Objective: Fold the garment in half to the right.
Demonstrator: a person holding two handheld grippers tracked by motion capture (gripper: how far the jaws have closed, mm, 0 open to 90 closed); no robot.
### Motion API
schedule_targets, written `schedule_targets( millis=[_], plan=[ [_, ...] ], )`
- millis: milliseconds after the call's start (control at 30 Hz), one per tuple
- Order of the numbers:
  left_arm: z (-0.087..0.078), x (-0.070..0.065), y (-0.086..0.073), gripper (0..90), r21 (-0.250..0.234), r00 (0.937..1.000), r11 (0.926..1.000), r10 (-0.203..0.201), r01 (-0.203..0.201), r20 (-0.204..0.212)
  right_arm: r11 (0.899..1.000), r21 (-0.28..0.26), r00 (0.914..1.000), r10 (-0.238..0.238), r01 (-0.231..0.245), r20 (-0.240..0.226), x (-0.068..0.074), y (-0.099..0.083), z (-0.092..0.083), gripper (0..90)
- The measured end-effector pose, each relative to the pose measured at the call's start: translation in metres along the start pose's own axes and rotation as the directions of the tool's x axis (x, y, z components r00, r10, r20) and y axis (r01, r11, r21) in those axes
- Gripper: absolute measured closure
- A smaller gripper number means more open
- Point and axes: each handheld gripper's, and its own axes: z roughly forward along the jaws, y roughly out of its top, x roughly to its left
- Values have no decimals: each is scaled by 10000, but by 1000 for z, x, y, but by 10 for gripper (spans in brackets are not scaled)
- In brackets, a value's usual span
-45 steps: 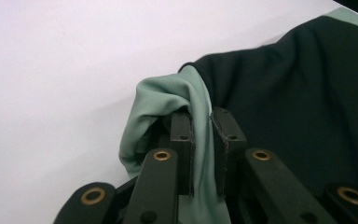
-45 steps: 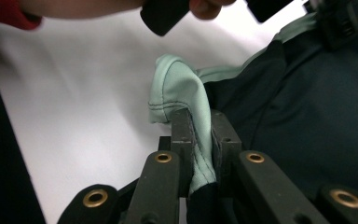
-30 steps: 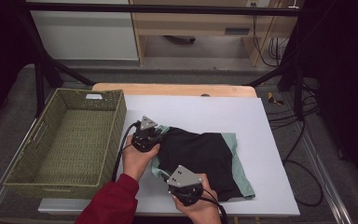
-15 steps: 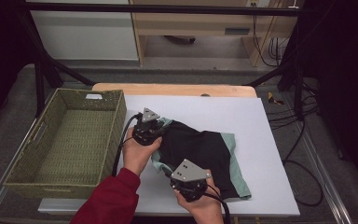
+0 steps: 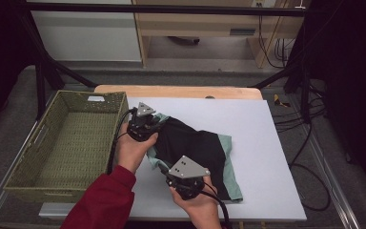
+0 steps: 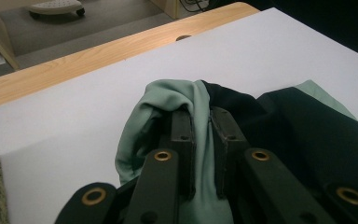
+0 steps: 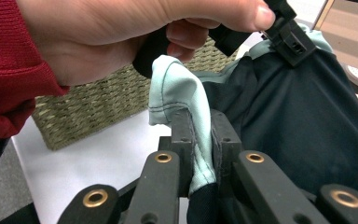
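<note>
My left gripper (image 6: 200,116) and right gripper (image 7: 200,119) pinch the garment's (image 5: 205,148) mint hem; overhead, basket (image 5: 66,143) at nine o'clock.

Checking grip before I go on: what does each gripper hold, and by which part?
Both are shut on the garment: the left gripper pinches a fold of its mint-green edge at the far corner, and the right gripper pinches the mint-green hem at the near corner.

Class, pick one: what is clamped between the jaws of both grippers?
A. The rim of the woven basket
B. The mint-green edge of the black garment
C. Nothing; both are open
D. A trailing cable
B: both gripper views show mint-green fabric of the black garment pinched between the left gripper and right gripper jaws.
</note>
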Motion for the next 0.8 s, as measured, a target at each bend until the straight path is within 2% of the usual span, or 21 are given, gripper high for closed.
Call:
schedule_targets(
  millis=[33, 133, 367, 567, 700, 800],
  plan=[
    [0, 0, 0, 809, 0, 10000, 10000, 0, 0, 0, 10000, 0, 10000, 0, 0, 0, 0, 0, 0, 828],
    [-4, 4, 0, 808, 66, 9998, 10000, -1, 2, -183, 9996, 27, 9987, -266, 265, 428, 3, 1, 5, 829],
    [-13, 10, 0, 809, -126, 9995, 9999, -100, 96, -311, 9989, -195, 9991, -420, 420, 14, 9, 10, 11, 829],
    [-13, 14, 0, 808, 29, 9990, 9999, -138, 140, -434, 9993, -208, 9995, -319, 319, 32, 8, 16, 11, 829],
    [-13, 14, 2, 808, -50, 9988, 9998, -205, 203, -442, 9993, -226, 9995, -306, 307, 27, 7, 18, 10, 829],
    [-14, 14, 5, 808, -93, 9988, 9997, -232, 228, -426, 9992, -260, 9993, -287, 293, 238, 7, 23, 8, 829]
  ],
)
